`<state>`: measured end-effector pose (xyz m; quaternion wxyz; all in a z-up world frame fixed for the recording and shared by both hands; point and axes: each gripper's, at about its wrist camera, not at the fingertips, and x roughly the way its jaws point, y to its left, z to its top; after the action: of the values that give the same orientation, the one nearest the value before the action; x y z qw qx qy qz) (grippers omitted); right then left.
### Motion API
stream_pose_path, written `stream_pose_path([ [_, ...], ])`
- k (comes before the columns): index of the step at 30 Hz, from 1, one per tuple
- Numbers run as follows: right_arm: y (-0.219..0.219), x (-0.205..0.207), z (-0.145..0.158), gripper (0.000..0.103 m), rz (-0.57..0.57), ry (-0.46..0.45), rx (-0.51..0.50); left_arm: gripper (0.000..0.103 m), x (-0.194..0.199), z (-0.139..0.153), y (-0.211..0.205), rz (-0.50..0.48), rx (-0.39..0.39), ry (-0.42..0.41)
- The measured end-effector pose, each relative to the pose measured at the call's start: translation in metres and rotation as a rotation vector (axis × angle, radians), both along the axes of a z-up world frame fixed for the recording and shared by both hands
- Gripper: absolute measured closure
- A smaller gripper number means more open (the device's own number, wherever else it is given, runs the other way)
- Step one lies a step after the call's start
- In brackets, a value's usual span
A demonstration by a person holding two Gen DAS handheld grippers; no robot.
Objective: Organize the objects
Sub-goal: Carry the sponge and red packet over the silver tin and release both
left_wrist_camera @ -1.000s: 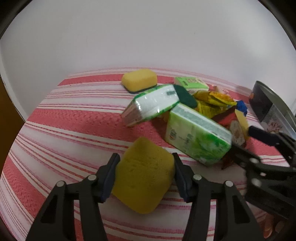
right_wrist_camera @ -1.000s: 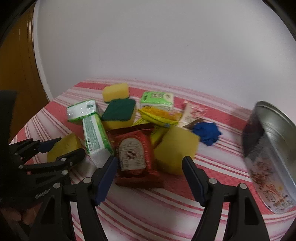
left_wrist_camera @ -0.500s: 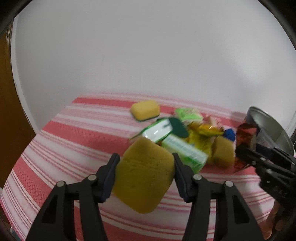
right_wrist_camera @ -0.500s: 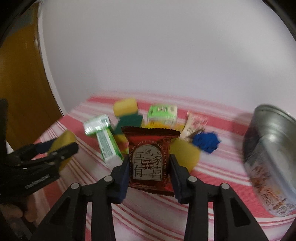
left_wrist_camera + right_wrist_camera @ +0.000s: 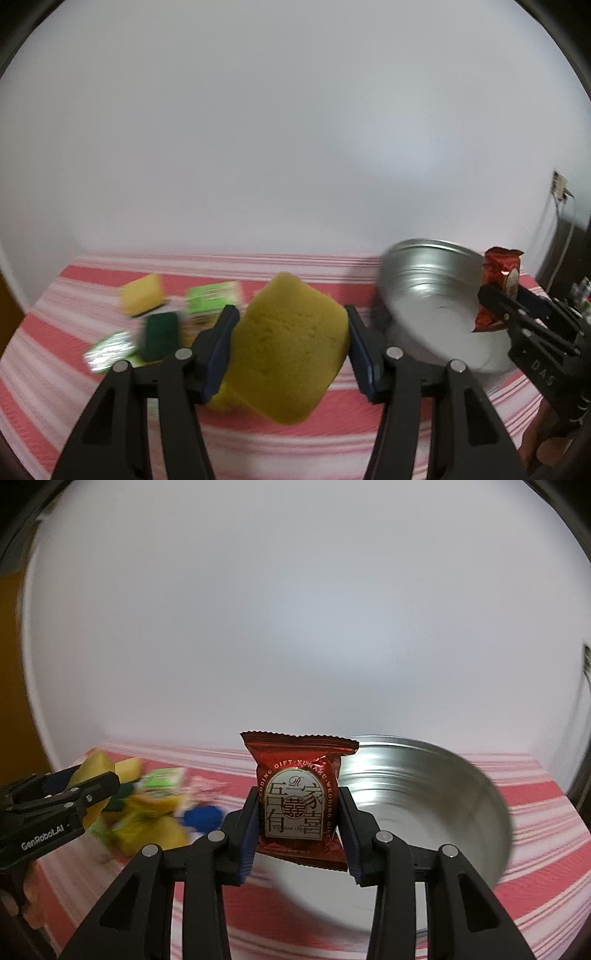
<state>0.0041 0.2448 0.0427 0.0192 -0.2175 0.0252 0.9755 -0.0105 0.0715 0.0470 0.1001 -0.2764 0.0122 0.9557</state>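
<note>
My left gripper (image 5: 290, 332) is shut on a yellow sponge (image 5: 288, 350) and holds it above the striped cloth. My right gripper (image 5: 297, 812) is shut on a red snack packet (image 5: 299, 797), held upright in front of the metal bowl (image 5: 443, 812). In the left wrist view the right gripper (image 5: 506, 306) holds the packet (image 5: 498, 273) over the bowl (image 5: 424, 280). In the right wrist view the left gripper (image 5: 96, 782) sits at the left with the sponge (image 5: 94, 770).
A blurred pile lies on the red-and-white striped cloth (image 5: 332, 432): a yellow sponge (image 5: 142, 297), a green box (image 5: 212, 297), a dark green scourer (image 5: 160, 334), a tissue pack (image 5: 110, 349). A blue item (image 5: 203, 818) lies beside the pile. A white wall stands behind.
Both grippers have lifted and swung right toward the metal bowl. The right gripper shut on the red packet and carried it up; the left still holds the sponge.
</note>
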Motion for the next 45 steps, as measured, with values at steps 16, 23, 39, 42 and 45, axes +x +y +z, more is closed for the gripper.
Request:
stream_pose_path([
  [16,0.068,-0.028,-0.019,0.061,-0.139,-0.094,-0.005,0.047,-0.044,-0.03,0.121,-0.118,-0.028,-0.063],
  [23,0.064,-0.031,-0.021,0.061,-0.141,-0.115,-0.01,0.047,-0.044,-0.035,0.123,-0.107,-0.046,-0.05],
  [39,0.073,-0.036,-0.033,0.061,-0.15,-0.138,-0.002,0.047,-0.069,-0.052,0.133,-0.167,-0.005,-0.122],
  [42,0.071,-0.035,-0.033,0.061,-0.145,-0.14,0.002,0.045,-0.069,-0.052,0.131,-0.21,0.026,-0.132],
  [45,0.066,-0.036,-0.033,0.059,-0.155,-0.147,0.016,0.039,-0.066,-0.052,0.132,-0.204,0.01,-0.124],
])
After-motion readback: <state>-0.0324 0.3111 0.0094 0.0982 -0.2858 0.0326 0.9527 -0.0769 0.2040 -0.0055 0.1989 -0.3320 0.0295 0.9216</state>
